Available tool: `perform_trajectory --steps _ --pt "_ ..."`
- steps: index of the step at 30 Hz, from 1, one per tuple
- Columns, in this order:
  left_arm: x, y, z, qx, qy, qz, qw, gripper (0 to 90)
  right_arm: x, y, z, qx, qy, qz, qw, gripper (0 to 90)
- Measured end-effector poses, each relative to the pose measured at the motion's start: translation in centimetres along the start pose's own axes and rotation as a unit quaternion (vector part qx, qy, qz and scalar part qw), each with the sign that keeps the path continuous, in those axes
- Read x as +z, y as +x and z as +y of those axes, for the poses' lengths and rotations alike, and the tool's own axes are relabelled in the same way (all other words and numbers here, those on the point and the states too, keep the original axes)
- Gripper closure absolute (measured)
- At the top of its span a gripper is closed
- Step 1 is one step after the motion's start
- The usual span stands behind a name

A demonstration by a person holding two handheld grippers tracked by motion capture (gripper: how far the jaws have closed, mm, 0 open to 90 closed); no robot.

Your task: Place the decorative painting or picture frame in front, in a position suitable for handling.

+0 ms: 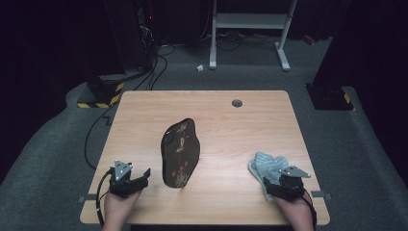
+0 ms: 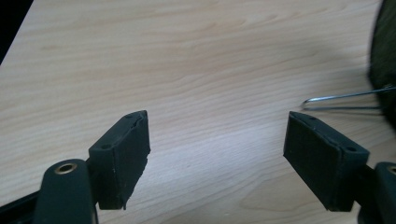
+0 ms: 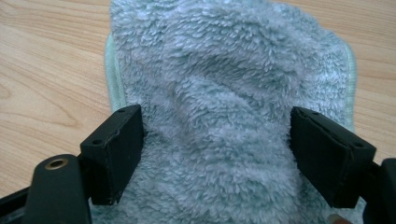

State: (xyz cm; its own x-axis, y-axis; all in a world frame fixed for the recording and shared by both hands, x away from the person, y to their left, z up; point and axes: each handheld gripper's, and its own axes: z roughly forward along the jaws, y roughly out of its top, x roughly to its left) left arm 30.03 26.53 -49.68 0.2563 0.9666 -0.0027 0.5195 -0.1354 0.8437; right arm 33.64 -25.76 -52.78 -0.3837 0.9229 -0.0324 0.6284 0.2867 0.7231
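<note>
A dark oval dish (image 1: pixel 180 151) with a red and gold pattern stands tilted in the middle of the wooden table (image 1: pixel 231 125). In the left gripper view its dark edge (image 2: pixel 385 56) and a thin wire stand (image 2: pixel 345 95) show at the right. My left gripper (image 1: pixel 144 174) is near the table's front left corner, beside the dish. It (image 2: pixel 217 121) is open over bare wood with nothing between the jaws. A fluffy grey-blue cloth (image 1: pixel 269 163) lies crumpled at the front right. My right gripper (image 1: pixel 270 185) sits low over it, open, with the cloth (image 3: pixel 224 70) bulging between the wide jaws.
A small grey round cap (image 1: pixel 236 103) sits in the tabletop near the far edge. Beyond the table, on the grey carpet, stand a white metal frame (image 1: pixel 250 21), a base with yellow and black stripes (image 1: pixel 98 96) and loose black cables (image 1: pixel 154 72).
</note>
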Motion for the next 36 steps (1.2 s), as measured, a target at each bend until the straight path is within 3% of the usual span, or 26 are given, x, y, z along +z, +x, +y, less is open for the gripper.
perform_trajectory --steps 6,13,19,23,29,36 --pt "-1.7 -0.6 1.1 0.003 -0.025 -0.017 0.9995 23.0 0.0 0.0 0.0 0.0 -0.001 0.0 1.0 19.3" --pt "-3.0 -1.2 2.0 0.01 -0.034 -0.039 0.9986 23.0 0.0 0.0 0.0 0.001 -0.001 -0.003 1.0 19.6" --pt "-4.3 -2.1 3.0 0.013 -0.053 -0.068 0.9962 23.0 -0.1 0.1 -0.1 0.002 -0.003 -0.005 1.0 19.9" --pt "-5.2 -2.7 3.6 0.019 -0.064 -0.071 0.9952 22.2 -0.1 0.1 -0.1 0.003 -0.003 -0.004 1.0 20.0" --pt "-6.3 -3.0 4.2 0.01 -0.078 -0.094 0.9925 19.2 -0.1 0.0 -0.1 0.002 -0.002 -0.002 1.0 20.0" --pt "-7.3 -4.0 4.6 0.024 -0.099 -0.12 0.9876 15.5 -0.1 0.0 -0.1 0.002 -0.002 -0.002 1.0 20.0"
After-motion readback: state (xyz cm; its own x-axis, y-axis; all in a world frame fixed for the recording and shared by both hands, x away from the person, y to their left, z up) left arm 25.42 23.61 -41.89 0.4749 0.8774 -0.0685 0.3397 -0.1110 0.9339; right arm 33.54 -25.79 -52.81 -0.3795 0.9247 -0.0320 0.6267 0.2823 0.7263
